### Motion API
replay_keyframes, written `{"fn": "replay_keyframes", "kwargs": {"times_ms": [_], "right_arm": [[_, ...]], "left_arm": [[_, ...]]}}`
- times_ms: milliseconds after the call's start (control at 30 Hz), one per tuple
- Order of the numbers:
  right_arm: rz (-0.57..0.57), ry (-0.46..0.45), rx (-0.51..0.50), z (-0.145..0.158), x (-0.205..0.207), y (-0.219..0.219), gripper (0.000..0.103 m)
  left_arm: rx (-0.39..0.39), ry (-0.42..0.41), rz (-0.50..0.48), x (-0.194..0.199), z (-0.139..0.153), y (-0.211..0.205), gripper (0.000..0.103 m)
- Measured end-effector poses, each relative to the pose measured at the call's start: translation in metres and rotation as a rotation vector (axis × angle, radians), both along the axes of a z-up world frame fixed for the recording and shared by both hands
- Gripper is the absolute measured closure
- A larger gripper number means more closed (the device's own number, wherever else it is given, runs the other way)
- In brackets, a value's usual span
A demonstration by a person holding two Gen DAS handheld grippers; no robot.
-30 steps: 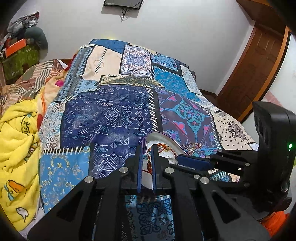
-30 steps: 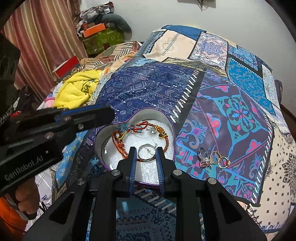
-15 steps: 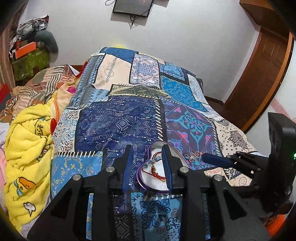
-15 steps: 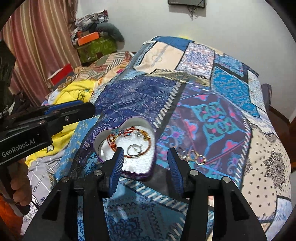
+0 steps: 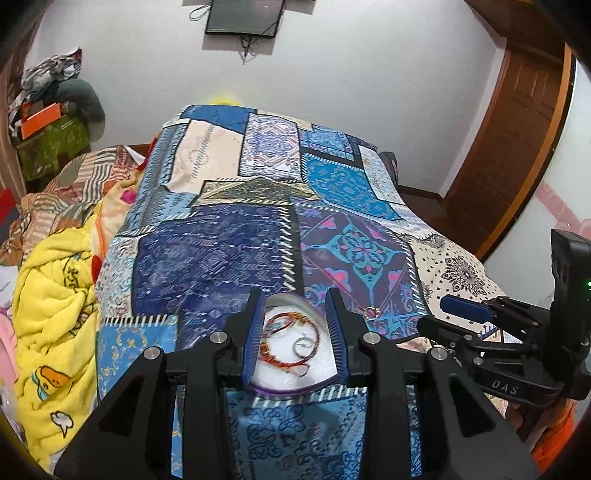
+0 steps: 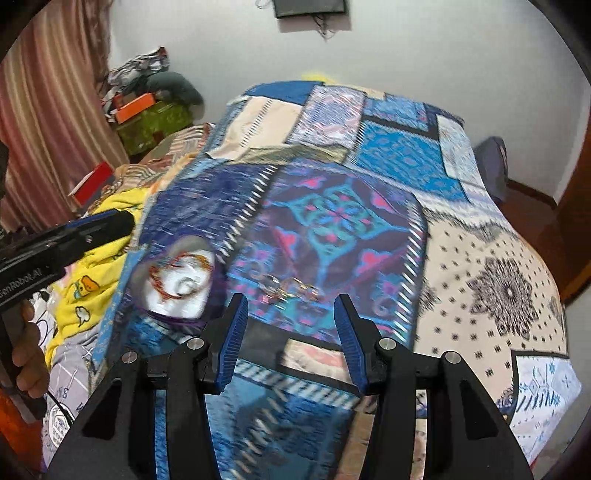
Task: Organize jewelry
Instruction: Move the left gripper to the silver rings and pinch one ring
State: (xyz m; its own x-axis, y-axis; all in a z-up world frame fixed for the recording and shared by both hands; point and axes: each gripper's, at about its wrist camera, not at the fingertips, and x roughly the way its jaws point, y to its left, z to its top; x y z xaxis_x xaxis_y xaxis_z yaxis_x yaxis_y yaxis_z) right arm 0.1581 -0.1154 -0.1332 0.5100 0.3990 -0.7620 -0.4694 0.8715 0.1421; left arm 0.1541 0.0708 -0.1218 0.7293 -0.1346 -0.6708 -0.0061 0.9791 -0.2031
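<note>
Left tongs [image 5: 295, 332] spread wide, empty, poised over heart-shaped box [image 5: 295, 354] on patchwork bed [image 5: 229, 254]. Right tongs [image 6: 290, 341] likewise wide and empty, hovering short of loose rings [image 6: 291, 286] lying on the bed just beside the box. Red beaded bracelet [image 5: 284, 343] and silver ring [image 5: 301, 345] already boxed; rings outside apparently left to gather.

Patchwork bedspread [image 5: 236, 254], yellow blanket [image 5: 51, 295] beside it, wall-mounted screen [image 5: 243, 16], wooden door [image 5: 517, 129].
</note>
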Motion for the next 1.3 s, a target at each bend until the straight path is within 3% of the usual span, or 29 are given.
{"fn": "replay_keyframes", "kwargs": {"times_ms": [300, 567, 667, 767, 967, 1300], "right_arm": [[-0.009, 0.078, -0.051, -0.036, 0.021, -0.005, 0.058], [0.065, 0.130, -0.105, -0.061, 0.045, 0.017, 0.058], [0.081, 0.110, -0.110, -0.063, 0.048, 0.024, 0.058], [0.099, 0.090, -0.111, -0.063, 0.048, 0.028, 0.066], [0.088, 0.092, -0.089, -0.061, 0.050, 0.022, 0.093], [-0.002, 0.106, 0.002, -0.053, 0.039, -0.020, 0.095]], "left_arm": [[-0.005, 0.031, -0.082, 0.023, -0.016, -0.031, 0.070], [-0.004, 0.051, -0.105, 0.040, -0.030, -0.037, 0.070], [-0.017, 0.053, -0.126, 0.045, -0.034, -0.036, 0.070], [-0.001, 0.054, -0.148, 0.049, -0.037, -0.039, 0.070], [0.025, 0.101, -0.209, 0.062, -0.049, -0.048, 0.070], [0.238, 0.205, -0.372, 0.089, -0.063, -0.087, 0.070]]}}
